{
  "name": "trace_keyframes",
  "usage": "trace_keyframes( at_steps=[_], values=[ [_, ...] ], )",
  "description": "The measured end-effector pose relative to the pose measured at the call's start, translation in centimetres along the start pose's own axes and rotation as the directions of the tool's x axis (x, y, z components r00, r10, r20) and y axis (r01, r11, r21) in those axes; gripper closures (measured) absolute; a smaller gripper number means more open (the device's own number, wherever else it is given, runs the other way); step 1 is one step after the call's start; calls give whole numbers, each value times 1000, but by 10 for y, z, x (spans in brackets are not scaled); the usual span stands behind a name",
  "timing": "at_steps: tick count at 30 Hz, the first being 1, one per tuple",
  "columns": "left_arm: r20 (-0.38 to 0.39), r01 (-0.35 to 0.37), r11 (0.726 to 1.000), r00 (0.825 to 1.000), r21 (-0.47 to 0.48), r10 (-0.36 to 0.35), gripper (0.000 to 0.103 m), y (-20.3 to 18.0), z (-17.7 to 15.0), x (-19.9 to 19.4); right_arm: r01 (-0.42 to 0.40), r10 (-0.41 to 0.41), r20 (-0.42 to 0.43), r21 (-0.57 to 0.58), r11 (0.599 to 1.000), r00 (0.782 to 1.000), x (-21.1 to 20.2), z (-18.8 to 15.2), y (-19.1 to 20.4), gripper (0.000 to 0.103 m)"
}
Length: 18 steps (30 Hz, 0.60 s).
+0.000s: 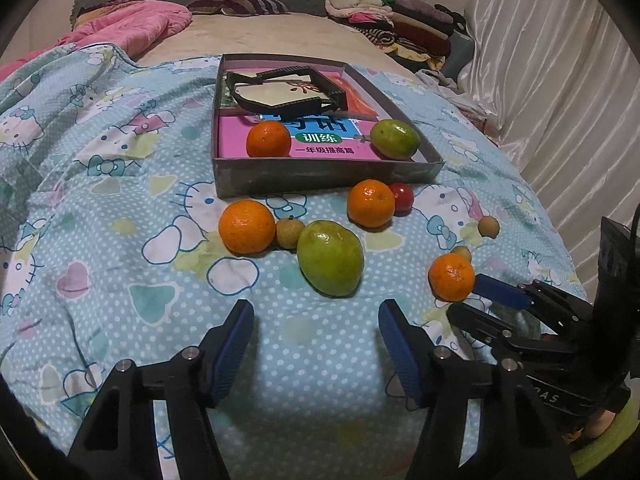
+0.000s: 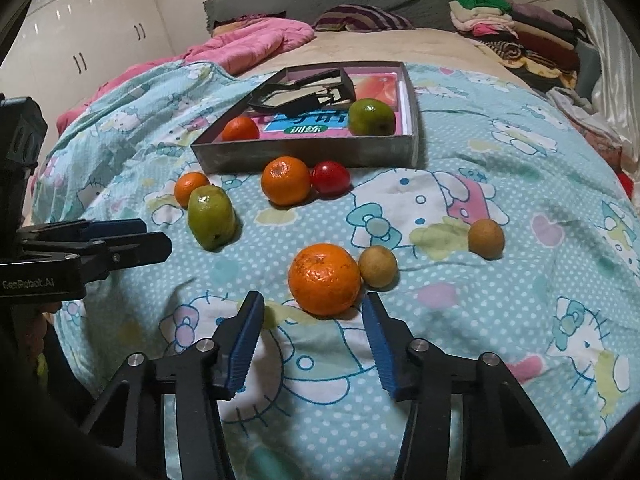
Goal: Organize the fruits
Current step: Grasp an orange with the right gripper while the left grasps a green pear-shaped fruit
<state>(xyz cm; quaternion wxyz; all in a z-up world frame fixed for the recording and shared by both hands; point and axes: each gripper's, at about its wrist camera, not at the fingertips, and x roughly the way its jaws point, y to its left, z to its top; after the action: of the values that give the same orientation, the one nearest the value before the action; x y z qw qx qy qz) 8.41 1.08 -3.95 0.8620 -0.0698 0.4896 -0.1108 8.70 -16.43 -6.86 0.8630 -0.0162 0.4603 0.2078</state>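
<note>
"训练" and "一年级提高篇" on pink book (image 1: 280, 140), "genrobot.ai" on left gripper (image 2: 132, 236)

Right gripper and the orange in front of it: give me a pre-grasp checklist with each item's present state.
1. Right gripper jaws apart, nothing held: ok.
2. Nearest orange lined up with the gap: ok, though it lies just ahead of the fingertips, not yet between them.
3. Clearance beside it: not ok; a small brown fruit sits close against its right side, near the right finger's path.
4. Left gripper out of the way: ok; open, empty, facing the green fruit.
5. Room in the grey box: ok; bare space shows between the orange and green fruit inside.
6. Bedspread firmness under the orange: cannot tell.
</note>
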Motion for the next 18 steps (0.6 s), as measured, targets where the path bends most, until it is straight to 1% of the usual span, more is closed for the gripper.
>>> trace_keyframes(
  at_steps=[4, 8, 9, 13, 14, 18],
  values=[
    [-2, 3, 1000, 1000, 0, -3, 42, -2, 1, 6, 11, -11, -2, -18, 1000, 1000, 9, 0, 2, 54],
    [-3, 3, 1000, 1000, -9, -3, 43, -2, 4, 13, 46, -45, 11, -61, 997, 999, 16, 3, 6, 55],
    [-6, 4, 1000, 1000, -12, -4, 45, -2, 5, 14, 50, -49, 13, -66, 997, 999, 17, 3, 7, 55],
    [-18, 8, 1000, 1000, -28, -8, 49, -1, 8, 22, 53, -52, 16, -66, 996, 999, 23, 7, 4, 58],
    [-18, 9, 999, 1000, -31, -10, 49, -1, 9, 23, 52, -51, 15, -65, 996, 999, 25, 8, 3, 60],
    [-25, 15, 999, 1000, -44, -16, 49, -3, 13, 30, 54, -53, 15, -74, 996, 998, 31, 12, 2, 60]
  ],
)
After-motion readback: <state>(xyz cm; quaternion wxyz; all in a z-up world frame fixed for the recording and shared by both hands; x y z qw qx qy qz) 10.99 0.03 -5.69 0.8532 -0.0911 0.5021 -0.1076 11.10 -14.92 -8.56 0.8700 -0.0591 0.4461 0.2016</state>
